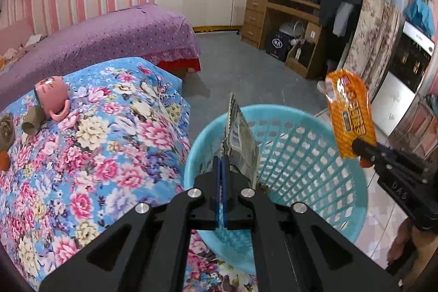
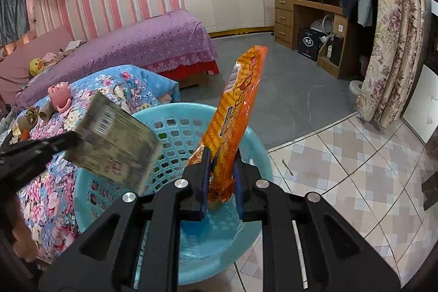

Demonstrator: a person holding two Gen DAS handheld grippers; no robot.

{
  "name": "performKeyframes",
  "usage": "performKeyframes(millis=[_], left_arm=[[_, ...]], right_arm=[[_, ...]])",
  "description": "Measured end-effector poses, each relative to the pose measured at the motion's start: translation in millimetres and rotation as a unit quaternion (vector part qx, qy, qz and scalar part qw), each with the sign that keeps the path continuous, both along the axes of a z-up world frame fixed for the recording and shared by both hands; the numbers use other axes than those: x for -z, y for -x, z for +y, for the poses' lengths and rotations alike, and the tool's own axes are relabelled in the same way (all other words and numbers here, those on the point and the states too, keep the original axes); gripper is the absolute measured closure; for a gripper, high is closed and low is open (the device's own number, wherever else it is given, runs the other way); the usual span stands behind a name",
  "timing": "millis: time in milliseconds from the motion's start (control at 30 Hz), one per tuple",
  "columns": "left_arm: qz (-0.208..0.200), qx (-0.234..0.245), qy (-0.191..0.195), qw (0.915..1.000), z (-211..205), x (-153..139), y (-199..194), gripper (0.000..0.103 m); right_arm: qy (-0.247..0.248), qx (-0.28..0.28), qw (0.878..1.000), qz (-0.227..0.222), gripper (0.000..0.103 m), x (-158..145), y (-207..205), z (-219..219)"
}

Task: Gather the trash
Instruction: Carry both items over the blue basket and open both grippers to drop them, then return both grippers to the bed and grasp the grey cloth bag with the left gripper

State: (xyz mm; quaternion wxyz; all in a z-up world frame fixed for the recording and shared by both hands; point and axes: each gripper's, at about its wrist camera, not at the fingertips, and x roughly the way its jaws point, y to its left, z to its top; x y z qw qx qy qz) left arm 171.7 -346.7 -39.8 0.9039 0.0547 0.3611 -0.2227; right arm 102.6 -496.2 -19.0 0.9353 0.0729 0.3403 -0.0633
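The right gripper (image 1: 366,155) body reads "DAS". The grey packet (image 2: 115,147) beside it shows a barcode. Orange wrapper (image 1: 350,116) print is unreadable.

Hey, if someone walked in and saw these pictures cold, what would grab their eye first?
Probably the bright orange snack wrapper pinched upright in the right gripper over the turquoise plastic basket. Next, the flattened grey-green carton clamped in the left gripper, held above the same basket. Behind them, the loud floral bedspread with a pink mug lying on its side.
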Motion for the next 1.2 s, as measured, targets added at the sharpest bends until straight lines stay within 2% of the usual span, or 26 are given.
performKeyframes(millis=[133,400,500,567,600,633,667,700,767,800,867,900,967,1067,1200], left_arm=[[-0.003,0.005,-0.02,0.9998,-6,7,1,0.101],[0.001,-0.005,-0.028,0.9996,4,11,-3,0.101],[0.003,-0.001,-0.02,0.9998,13,7,0,0.101],[-0.001,-0.007,-0.018,0.9998,24,1,0,0.095],[-0.002,-0.009,-0.016,0.9998,28,-2,0,0.075],[-0.004,-0.013,-0.014,0.9998,33,-5,1,0.036],[-0.017,-0.024,-0.011,0.9995,42,-11,3,0.023],[-0.035,-0.032,-0.007,0.9988,49,-16,6,0.018],[-0.051,-0.034,-0.017,0.998,60,-24,9,0.018],[-0.053,-0.035,-0.022,0.9977,66,-27,10,0.018],[-0.06,-0.045,-0.022,0.9969,80,-31,12,0.016],[-0.064,-0.053,-0.021,0.9964,89,-34,13,0.012],[-0.07,-0.064,-0.02,0.9953,106,-38,15,0.01],[-0.079,-0.084,-0.019,0.9931,131,-43,16,0.007],[-0.088,-0.107,-0.026,0.9901,164,-43,17,0.006]], right_arm=[[-0.001,-0.009,1.0,0.006,0.087,5,-3,2],[-0.002,-0.021,1.0,0.017,0.087,14,-6,3],[0.003,-0.029,0.999,0.017,0.087,15,-8,7],[0.005,-0.031,0.999,0.02,0.086,16,-10,10],[0.004,-0.034,0.999,0.023,0.086,19,-12,12],[0.004,-0.035,0.999,0.026,0.086,20,-13,13],[0.007,-0.035,0.999,0.031,0.085,22,-15,14],[0.014,-0.035,0.998,0.04,0.083,25,-18,17],[0.02,-0.036,0.998,0.049,0.063,27,-22,22],[0.028,-0.035,0.998,0.051,0.057,27,-23,26],[0.039,-0.032,0.998,0.048,0.034,26,-23,31],[0.046,-0.031,0.998,0.043,0.03,23,-24,36],[0.053,-0.028,0.998,0.034,0.015,19,-24,42],[0.059,-0.02,0.998,0.018,0.005,10,-24,52],[0.058,-0.008,0.998,0.007,0.004,1,-30,68]])
